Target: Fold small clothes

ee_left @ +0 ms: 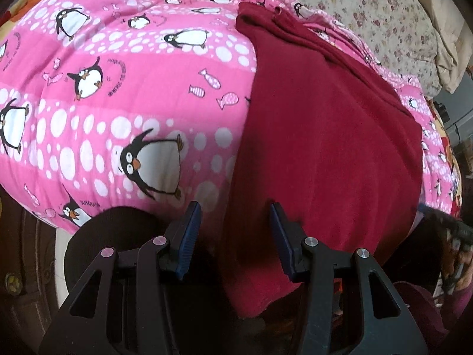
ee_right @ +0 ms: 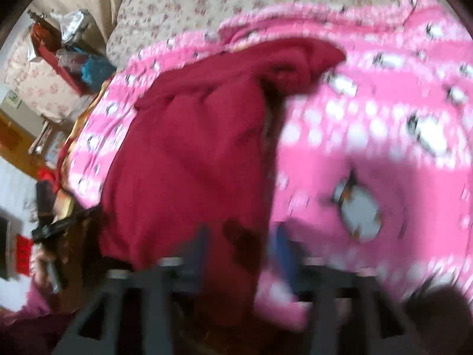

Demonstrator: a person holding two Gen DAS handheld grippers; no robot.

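The left gripper (ee_left: 236, 236) is seen spread wide, blue pads (ee_left: 189, 236) well apart, nothing pinched between them; the near edge of the dark red garment (ee_left: 325, 148) is framed in the gap, and whether it's actually touched by the right-hand pad can't be told. The garment is laid out on a pink blanket (ee_left: 133, 88) printed with penguins and white dots, long and fairly flat, with bunched folds at its far end. Beyond the blanket a floral sheet (ee_left: 384, 20) is visible. The right wrist view is pretty smeared, so take this loosely: the right gripper (ee_right: 242, 254) looks parted, with the garment (ee_right: 189, 153) running down between the fingers, but whether anything is gripped can't be made out through the blur. There the garment's long edge looks lifted or doubled over in a ridge above the blanket (ee_right: 384, 153). Off to the side, a cluttered red shelf (ee_right: 59, 56) is seen past the floral sheet (ee_right: 183, 3).
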